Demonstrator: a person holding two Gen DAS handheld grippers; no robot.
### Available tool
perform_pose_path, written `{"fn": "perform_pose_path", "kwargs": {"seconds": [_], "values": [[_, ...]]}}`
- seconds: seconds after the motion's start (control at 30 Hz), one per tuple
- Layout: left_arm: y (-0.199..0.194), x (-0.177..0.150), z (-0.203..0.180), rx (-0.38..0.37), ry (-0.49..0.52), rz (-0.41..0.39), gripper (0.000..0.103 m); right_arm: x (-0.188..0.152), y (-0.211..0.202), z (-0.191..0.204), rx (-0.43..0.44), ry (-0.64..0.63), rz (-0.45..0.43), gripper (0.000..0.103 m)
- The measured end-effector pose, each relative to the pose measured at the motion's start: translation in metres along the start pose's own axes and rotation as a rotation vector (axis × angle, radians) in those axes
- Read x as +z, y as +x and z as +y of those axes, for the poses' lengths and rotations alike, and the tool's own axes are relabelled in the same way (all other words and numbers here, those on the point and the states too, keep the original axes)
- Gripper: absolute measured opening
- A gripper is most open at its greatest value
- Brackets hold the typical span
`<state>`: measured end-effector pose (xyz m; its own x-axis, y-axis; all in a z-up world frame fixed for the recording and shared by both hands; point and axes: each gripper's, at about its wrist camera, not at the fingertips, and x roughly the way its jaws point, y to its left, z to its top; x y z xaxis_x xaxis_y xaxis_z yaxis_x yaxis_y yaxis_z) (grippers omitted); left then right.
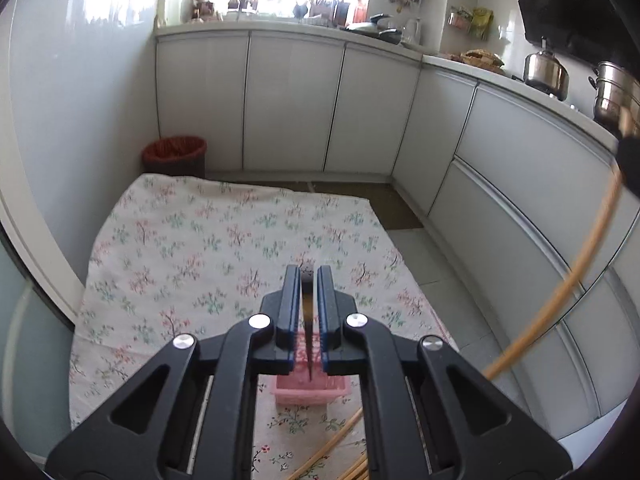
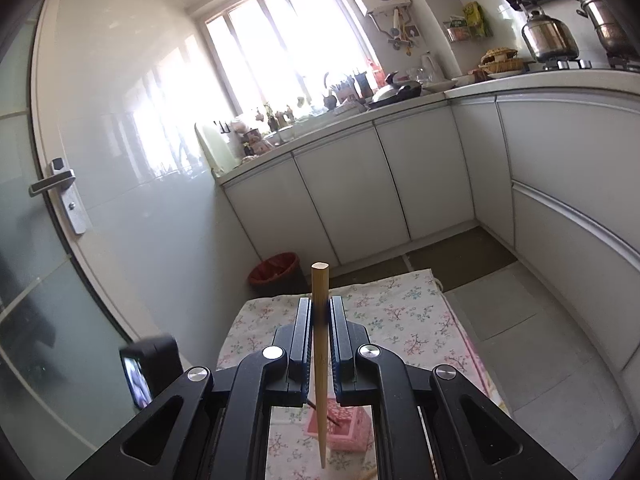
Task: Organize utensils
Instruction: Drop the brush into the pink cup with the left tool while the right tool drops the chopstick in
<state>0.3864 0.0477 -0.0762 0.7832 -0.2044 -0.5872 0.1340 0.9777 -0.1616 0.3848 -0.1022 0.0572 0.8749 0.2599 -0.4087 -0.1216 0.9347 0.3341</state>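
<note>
Clamping down in the right wrist view, the right claw [image 2: 320,312] is gripping a pale bamboo chopstick [image 2: 320,344] that is standing nearly upright between its pads, blunt end up and thin tip hanging just in front of a pink basket [image 2: 344,432]. The left claw [image 1: 309,292] is likewise sitting almost closed on a thin dark utensil [image 1: 309,344], whose kind I cannot tell, with its point hanging over the same pink basket [image 1: 312,394] directly below. More bamboo chopsticks [image 1: 328,456] are lying on the cloth just beside that basket, and the one in the right claw is showing in the left view as a long blurred stick [image 1: 560,292] at the right edge. Everything is resting on a bench draped in a floral cloth [image 1: 192,240] with pink and green sprigs on white. Beyond its far edge a red-lined bin [image 1: 174,152] is standing in the corner against white cabinet doors [image 1: 296,100]. A crowded kitchen counter [image 2: 400,100] is running under a bright window [image 2: 288,40], and steel pots [image 2: 550,38] are sitting on a stove at the right. A glass door with a metal handle [image 2: 60,188] is filling the left side. No writing is readable anywhere.
</note>
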Motion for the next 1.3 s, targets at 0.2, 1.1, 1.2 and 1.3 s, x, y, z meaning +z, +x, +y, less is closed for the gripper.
{"fn": "perform_pose_path", "kwargs": {"seconds": [0.2,1.1,1.2,1.3], "values": [[-0.053,0.002,0.009,-0.005,-0.018,-0.099,0.009,0.000,0.025,0.001,-0.004,-0.011,-0.019,0.008],[-0.127,-0.043,0.035,0.146,-0.057,-0.164,0.046,-0.061,0.003,0.010,-0.133,-0.075,-0.047,0.060],[-0.135,-0.048,0.028,0.142,-0.045,-0.158,0.048,-0.065,-0.015,0.001,-0.173,-0.070,-0.019,0.062],[-0.147,-0.054,0.019,0.145,-0.026,-0.166,0.057,-0.073,-0.034,-0.007,-0.214,-0.069,-0.002,0.067]]}}
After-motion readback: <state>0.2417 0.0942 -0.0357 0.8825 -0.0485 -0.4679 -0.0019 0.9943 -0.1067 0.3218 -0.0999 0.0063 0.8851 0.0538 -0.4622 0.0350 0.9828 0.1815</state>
